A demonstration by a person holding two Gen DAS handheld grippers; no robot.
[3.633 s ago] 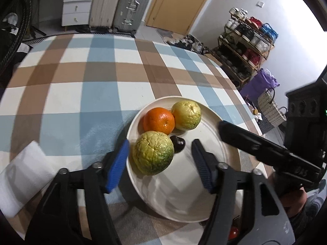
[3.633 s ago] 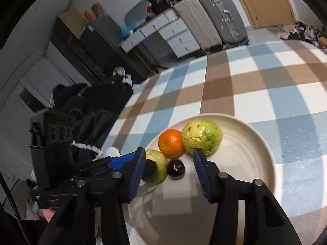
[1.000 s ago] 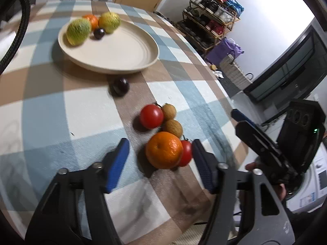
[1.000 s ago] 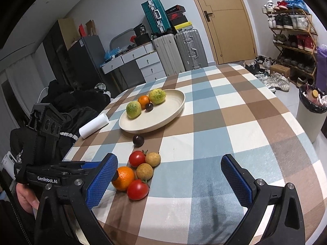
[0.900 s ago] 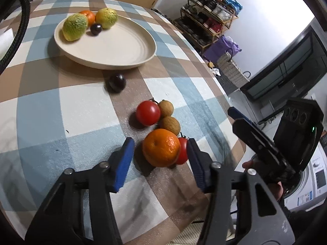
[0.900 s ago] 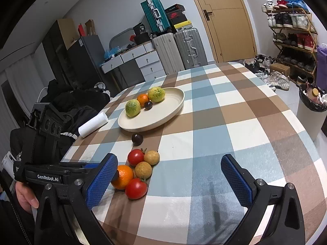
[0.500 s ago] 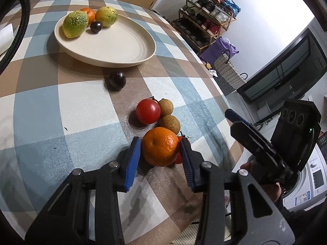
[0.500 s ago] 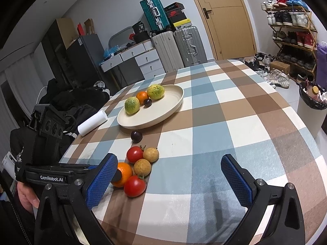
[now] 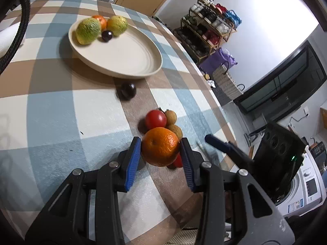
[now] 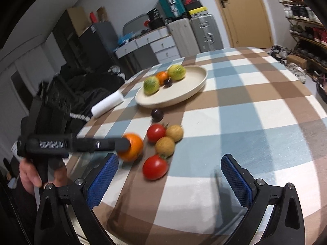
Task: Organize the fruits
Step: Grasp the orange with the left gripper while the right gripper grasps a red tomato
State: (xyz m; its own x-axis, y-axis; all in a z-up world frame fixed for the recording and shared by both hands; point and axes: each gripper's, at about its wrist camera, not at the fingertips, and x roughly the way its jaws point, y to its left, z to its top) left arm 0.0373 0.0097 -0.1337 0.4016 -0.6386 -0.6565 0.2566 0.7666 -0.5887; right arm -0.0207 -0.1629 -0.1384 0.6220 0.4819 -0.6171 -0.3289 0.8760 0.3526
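Left wrist view is showing the left tongs (image 9: 160,153) clamping an orange (image 9: 160,149) between their blue pads, at the near end of a fruit cluster on the checked counter (image 9: 51,106). Right tongs (image 10: 169,175) are hanging wide apart with nothing between them, near a red tomato (image 10: 155,167). Farther off, a cream plate (image 10: 190,89) is carrying two green fruits, a small orange and a dark plum.

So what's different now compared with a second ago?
The left tongs closed on the orange at the near end of the fruit cluster; their pads now press both its sides. The right tongs dipped closer to the table, jaws wide and empty. The plate with its four fruits, the dark plum and the tomatoes stayed put.
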